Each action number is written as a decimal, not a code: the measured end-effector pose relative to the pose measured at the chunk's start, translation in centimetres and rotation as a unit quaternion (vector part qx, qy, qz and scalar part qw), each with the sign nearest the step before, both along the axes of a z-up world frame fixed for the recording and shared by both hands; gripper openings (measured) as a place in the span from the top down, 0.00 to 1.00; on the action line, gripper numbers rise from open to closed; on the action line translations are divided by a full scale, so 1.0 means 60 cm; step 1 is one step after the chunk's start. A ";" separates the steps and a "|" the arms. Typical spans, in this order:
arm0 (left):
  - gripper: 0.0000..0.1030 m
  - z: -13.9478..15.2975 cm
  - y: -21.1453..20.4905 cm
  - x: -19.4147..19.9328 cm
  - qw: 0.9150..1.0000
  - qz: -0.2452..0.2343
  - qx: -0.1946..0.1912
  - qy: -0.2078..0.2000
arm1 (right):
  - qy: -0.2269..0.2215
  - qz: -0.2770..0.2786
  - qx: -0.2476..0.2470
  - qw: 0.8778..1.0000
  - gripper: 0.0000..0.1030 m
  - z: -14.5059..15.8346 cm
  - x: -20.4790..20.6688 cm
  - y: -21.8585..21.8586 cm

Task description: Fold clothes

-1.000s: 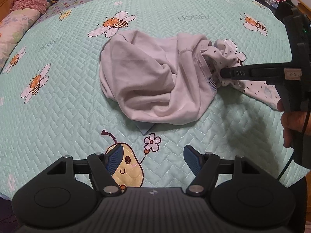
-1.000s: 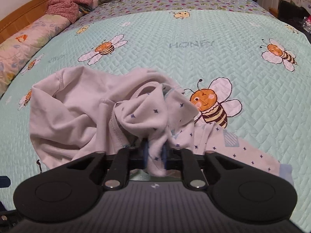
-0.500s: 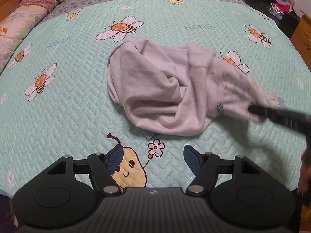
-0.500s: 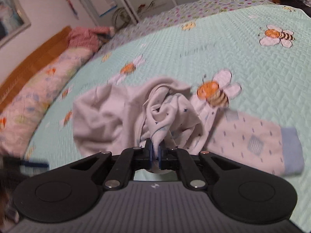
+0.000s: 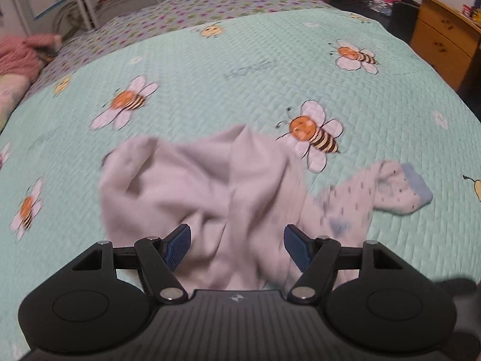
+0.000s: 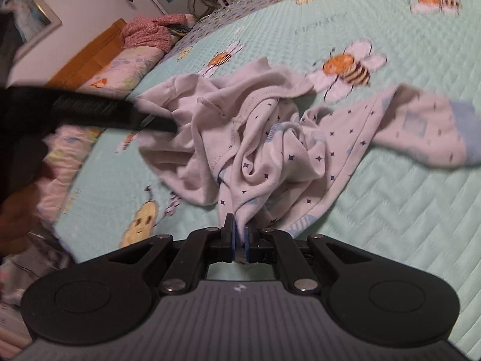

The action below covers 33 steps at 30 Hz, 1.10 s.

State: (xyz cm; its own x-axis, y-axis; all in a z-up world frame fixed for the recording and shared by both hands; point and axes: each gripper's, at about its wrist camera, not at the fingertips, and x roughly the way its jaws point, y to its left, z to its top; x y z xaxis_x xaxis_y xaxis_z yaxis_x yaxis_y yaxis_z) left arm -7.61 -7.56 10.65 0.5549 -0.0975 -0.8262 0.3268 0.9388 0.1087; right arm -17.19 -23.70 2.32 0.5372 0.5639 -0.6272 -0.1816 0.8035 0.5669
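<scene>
A pale crumpled garment (image 5: 192, 186) with a star-dotted sleeve and blue cuff (image 5: 416, 189) lies on the mint bee quilt (image 5: 240, 69). My left gripper (image 5: 237, 248) is open just above the heap, and a fold of the cloth rises between its blue pads (image 5: 177, 245), which stand well apart. In the right wrist view that same left gripper (image 6: 162, 124) comes in from the left and reaches the heap's left side. My right gripper (image 6: 239, 237) is shut on a pinch of the garment (image 6: 270, 138), and the fabric runs taut from its pads up to the heap.
A pink knitted garment (image 6: 147, 33) and a flowered pillow (image 6: 126, 66) lie by the wooden headboard (image 6: 90, 57). A wooden drawer unit (image 5: 442, 45) and dark clutter (image 5: 369, 3) stand past the bed's right side. Open quilt stretches beyond the garment.
The left gripper has moved forward over the garment, so cloth now sits between its open fingers. The right gripper pulled its pinch of fabric back, drawing out the dotted sleeve.
</scene>
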 end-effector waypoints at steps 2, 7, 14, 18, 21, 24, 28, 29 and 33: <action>0.31 -0.012 -0.009 0.016 1.000 0.001 0.011 -0.001 | 0.009 0.002 0.019 1.000 0.94 -0.007 -0.011 -0.004; 0.31 -0.045 -0.011 0.053 0.999 0.024 0.019 0.021 | 0.024 -0.006 0.038 0.999 0.94 -0.024 -0.024 -0.016; 0.94 -0.088 -0.038 0.079 0.997 0.025 0.060 0.044 | 0.030 -0.022 0.051 0.998 0.94 -0.027 -0.024 -0.022; 0.94 -0.032 -0.034 0.064 0.999 0.023 0.030 -0.005 | 0.025 -0.045 0.047 0.998 0.94 -0.022 -0.027 -0.031; 0.94 0.032 -0.011 0.034 0.998 0.019 -0.007 -0.057 | 0.013 -0.066 0.047 0.997 0.94 -0.010 -0.025 -0.042; 0.94 0.067 0.016 0.003 0.997 0.031 -0.016 -0.071 | 0.001 -0.086 0.047 0.995 0.94 0.001 -0.018 -0.051; 0.94 0.069 0.053 -0.046 0.998 0.045 -0.011 -0.052 | -0.001 -0.104 0.045 0.994 0.93 0.004 -0.016 -0.056; 0.94 0.061 0.061 -0.059 0.998 0.048 -0.007 -0.040 | 0.002 -0.105 0.044 0.993 0.93 0.002 -0.017 -0.055; 0.94 0.026 0.094 -0.097 0.997 0.074 0.003 0.001 | 0.017 -0.089 0.029 0.995 0.93 -0.003 -0.019 -0.053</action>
